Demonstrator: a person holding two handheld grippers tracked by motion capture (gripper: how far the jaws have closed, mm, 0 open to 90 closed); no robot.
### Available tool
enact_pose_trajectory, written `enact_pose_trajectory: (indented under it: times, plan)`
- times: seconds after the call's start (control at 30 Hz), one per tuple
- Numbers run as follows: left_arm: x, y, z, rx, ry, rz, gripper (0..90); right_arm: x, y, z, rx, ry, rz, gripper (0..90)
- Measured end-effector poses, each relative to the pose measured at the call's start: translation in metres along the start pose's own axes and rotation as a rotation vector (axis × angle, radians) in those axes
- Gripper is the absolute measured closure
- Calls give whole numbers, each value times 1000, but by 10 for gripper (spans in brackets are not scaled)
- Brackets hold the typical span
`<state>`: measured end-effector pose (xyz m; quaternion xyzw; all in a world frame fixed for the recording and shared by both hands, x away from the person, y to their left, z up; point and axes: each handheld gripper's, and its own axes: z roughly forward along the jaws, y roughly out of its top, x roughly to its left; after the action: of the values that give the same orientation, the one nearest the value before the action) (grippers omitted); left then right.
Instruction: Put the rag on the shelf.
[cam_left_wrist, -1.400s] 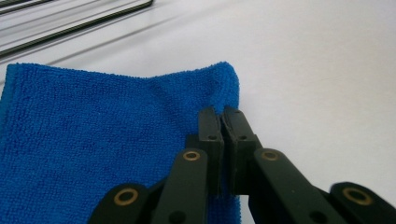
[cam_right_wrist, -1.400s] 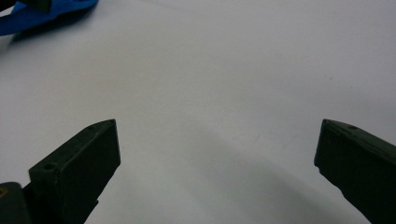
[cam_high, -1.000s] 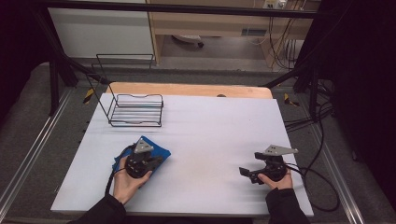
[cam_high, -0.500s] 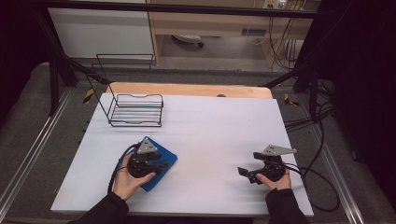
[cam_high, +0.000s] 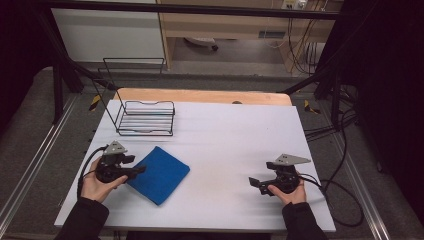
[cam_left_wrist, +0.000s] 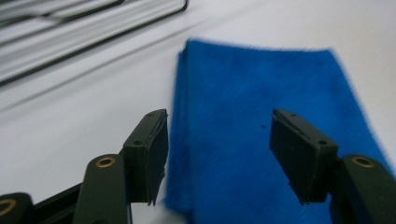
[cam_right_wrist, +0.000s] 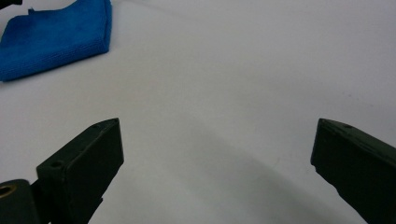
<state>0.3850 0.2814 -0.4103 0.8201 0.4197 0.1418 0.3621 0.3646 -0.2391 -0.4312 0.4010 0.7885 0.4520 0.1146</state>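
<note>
The left gripper (cam_high: 137, 170) is sitting at the blue cloth's (cam_high: 159, 174) left edge, its jaws just opening with nothing clamped between them. The right gripper (cam_high: 254, 183) is waiting well apart, spread wide and empty, so the left is nearer.

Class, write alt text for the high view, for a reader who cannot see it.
A folded blue cloth lies on a white table, with the left gripper at its near-left edge, jaws open. The right gripper rests apart at the right, also open. A black wire rack stands at the far left.
</note>
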Motion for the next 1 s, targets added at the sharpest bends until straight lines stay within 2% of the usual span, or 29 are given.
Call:
enact_pose_trajectory:
  times: [0.1,0.17,0.2,0.23,0.27,0.3,0.33,0.4,0.53,0.7,0.83,1.0]
  plan:
    - [10,-10,1,21,4,-20,403,8,7,6,2,-16,-6,40]
    - [15,-14,2,30,12,-29,459,18,16,15,-1,-28,-12,52]
    - [18,-15,4,35,12,-38,459,18,16,15,-1,-28,-12,52]
    - [20,-17,5,44,9,-45,516,25,22,22,2,-40,-12,63]
    - [21,-18,6,54,12,-45,516,25,22,22,2,-40,-12,63]
    - [22,-20,7,59,10,-45,577,34,28,31,16,-57,-29,72]
    - [23,-21,8,63,3,-46,577,34,28,31,16,-57,-29,72]
    - [23,-23,8,65,-3,-49,607,44,34,42,27,-60,-40,79]
    - [22,-24,10,85,-8,-40,639,66,47,65,39,-42,-51,103]
    - [21,-27,11,98,-29,-47,678,93,63,93,21,5,-59,198]
    - [19,-28,10,101,-49,-41,715,106,70,113,26,36,-51,286]
    - [16,-28,12,100,-37,-37,729,117,69,140,44,38,-18,393]
